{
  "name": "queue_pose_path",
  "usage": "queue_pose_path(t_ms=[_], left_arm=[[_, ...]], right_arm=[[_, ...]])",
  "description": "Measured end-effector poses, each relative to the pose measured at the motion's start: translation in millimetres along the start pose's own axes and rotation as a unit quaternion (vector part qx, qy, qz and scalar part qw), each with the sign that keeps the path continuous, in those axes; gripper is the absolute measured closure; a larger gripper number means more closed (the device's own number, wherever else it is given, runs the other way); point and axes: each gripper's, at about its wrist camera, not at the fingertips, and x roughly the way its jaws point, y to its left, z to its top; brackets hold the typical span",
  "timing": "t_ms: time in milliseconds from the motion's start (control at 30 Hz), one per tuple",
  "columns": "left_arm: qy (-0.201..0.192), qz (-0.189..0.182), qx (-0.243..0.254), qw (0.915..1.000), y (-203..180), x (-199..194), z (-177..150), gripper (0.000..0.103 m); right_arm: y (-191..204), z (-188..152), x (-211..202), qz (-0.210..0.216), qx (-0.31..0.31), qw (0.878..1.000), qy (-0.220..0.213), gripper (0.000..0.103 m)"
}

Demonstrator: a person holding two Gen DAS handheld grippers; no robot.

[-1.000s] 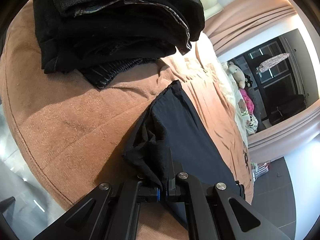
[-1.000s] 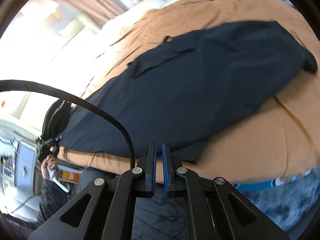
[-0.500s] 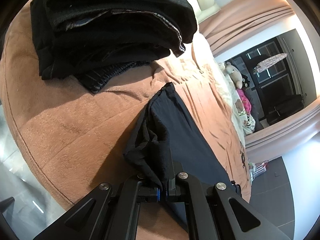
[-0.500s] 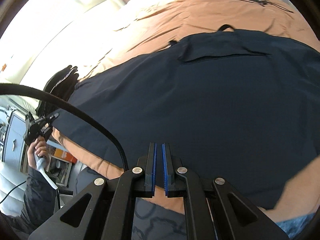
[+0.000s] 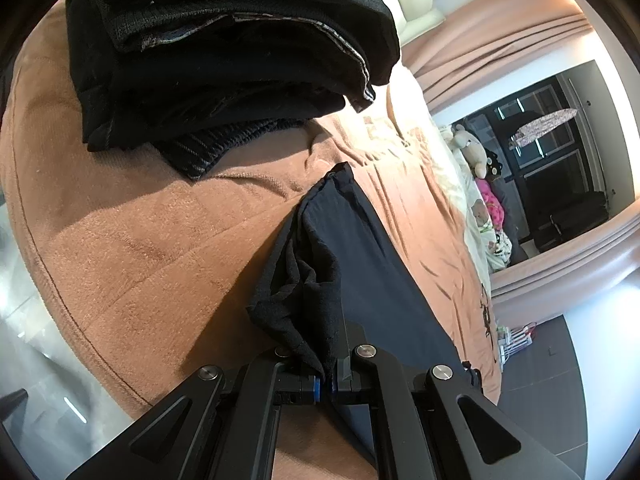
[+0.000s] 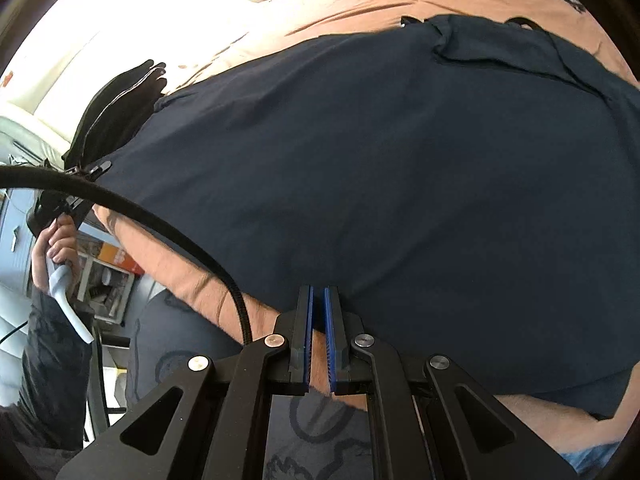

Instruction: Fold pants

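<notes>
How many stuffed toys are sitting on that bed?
2 that I can make out: a pale teddy bear near the far end of the bed, and a small black toy right beside it. More may be hidden.

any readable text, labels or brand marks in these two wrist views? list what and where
None can be read.
Orange box on the floor beside the bed: white marks, too small and blurred to read.
Dark print on the brown bedspread: a motif, no legible letters.
Navy pants and the folded dark stack: no label or brand tag shows.
</notes>
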Motion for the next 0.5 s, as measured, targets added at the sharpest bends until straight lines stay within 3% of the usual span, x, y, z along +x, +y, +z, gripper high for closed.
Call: queue_pose_path(t_ms=[500], left_arm=[[0.001, 0.006, -0.024, 0.9997, 10, 1, -7, 0.1]], right_arm=[[-18, 86, 45, -0.061, 0.013, 0.998, -0.01, 0.1]])
